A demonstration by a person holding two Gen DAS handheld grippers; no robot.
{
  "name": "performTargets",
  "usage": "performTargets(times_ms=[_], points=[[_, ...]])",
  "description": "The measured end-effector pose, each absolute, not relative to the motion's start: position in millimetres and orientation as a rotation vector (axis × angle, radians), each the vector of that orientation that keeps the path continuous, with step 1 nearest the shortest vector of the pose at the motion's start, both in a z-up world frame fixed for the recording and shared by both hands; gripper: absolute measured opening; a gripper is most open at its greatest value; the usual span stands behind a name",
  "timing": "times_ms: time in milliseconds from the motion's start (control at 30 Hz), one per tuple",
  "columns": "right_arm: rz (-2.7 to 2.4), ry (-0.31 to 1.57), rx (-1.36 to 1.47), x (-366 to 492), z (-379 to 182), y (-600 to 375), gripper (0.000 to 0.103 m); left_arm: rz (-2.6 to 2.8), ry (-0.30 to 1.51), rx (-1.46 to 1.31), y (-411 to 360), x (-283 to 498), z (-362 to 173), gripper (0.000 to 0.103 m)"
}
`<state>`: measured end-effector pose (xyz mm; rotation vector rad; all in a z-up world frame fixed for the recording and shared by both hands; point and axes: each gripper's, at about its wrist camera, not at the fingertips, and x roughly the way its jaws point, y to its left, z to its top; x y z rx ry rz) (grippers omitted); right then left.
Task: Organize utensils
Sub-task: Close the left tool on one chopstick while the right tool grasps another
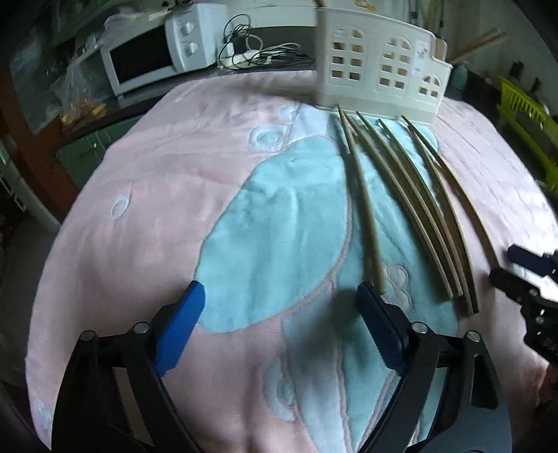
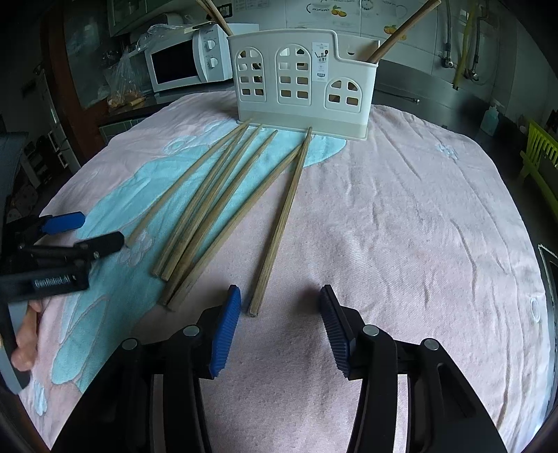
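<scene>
Utensil holder, white plastic with window cut-outs, stands upright at the far edge of the pink-and-teal towel. Two chopsticks already stand in it: one leaning out of the low right compartment, another poking up behind the left end. Which compartment that second one sits in, cannot tell.

Six chopsticks lie flat on the towel, tips pointing toward the holder's base. Five fan out as a loose bundle, some touching or crossing near their thick ends. The sixth lies a little apart to the right.

Right gripper: jaws wide, empty, hovering low with the thick end of the lone chopstick between the pads, not touching either.

Left gripper: jaws wide, empty. Its right pad sits just beside the butt of the leftmost chopstick; contact unclear through blur.

Judgement: early stage. Two stowed, six left. Both grippers look lined up for a pick, neither closed.
</scene>
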<state>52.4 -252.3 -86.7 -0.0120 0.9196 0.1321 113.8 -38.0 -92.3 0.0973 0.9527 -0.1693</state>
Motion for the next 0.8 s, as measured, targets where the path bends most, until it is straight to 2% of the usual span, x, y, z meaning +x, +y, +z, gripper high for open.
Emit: performTargets(times_ms=[167, 267, 433, 633, 767, 800], points=[[0.13, 0.917, -0.004, 53, -87, -253, 0.046, -0.299, 0.897, 0.072, -52, 100, -84, 0.074], [0.133, 0.916, 0.003, 53, -86, -254, 0.046, -0.333, 0.895, 0.06, -64, 99, -84, 0.062], [0.138, 0.913, 0.017, 52, -86, -255, 0.046, -0.372, 0.889, 0.065, -79, 106, -88, 0.036], [0.14, 0.91, 0.02, 51, -85, -255, 0.045, -0.387, 0.894, 0.016, -78, 113, -92, 0.025], [0.135, 0.904, 0.016, 50, -85, -255, 0.043, -0.401, 0.879, 0.016, -78, 111, -93, 0.023], [0.132, 0.903, 0.014, 50, -85, -254, 0.042, -0.409, 0.88, 0.013, -77, 111, -93, 0.015]])
